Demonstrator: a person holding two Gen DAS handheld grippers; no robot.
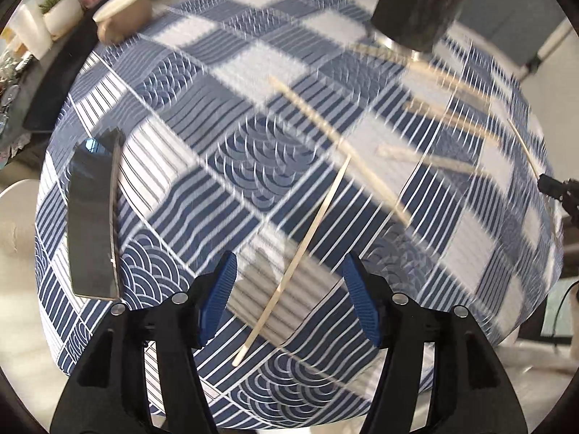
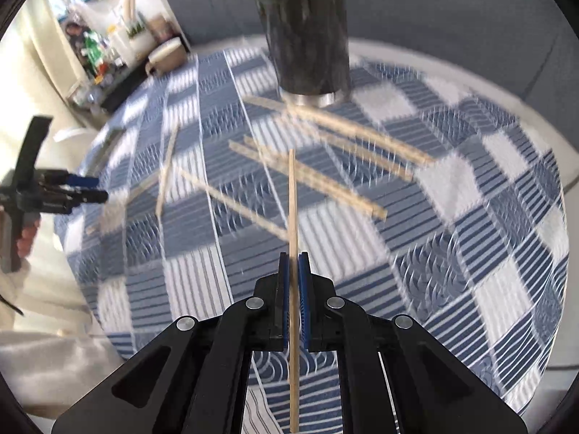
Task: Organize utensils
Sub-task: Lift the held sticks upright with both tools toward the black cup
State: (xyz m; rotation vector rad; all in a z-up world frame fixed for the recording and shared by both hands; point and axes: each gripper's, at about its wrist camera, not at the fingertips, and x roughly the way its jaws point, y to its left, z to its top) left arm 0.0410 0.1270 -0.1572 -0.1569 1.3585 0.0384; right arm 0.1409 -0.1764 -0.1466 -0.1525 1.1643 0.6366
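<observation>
A round table in a blue-and-white patterned cloth fills the space ahead of both jaws. A dark cylindrical holder stands far beyond the right gripper, whose jaws pinch one chopstick upright between them. The left gripper gapes wide, with a loose chopstick lying on the cloth between its jaws, unclamped.

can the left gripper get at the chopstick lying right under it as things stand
Probably yes: the left gripper is open, the chopstick lies loose on the tablecloth between its fingers, and nothing covers it.
</observation>
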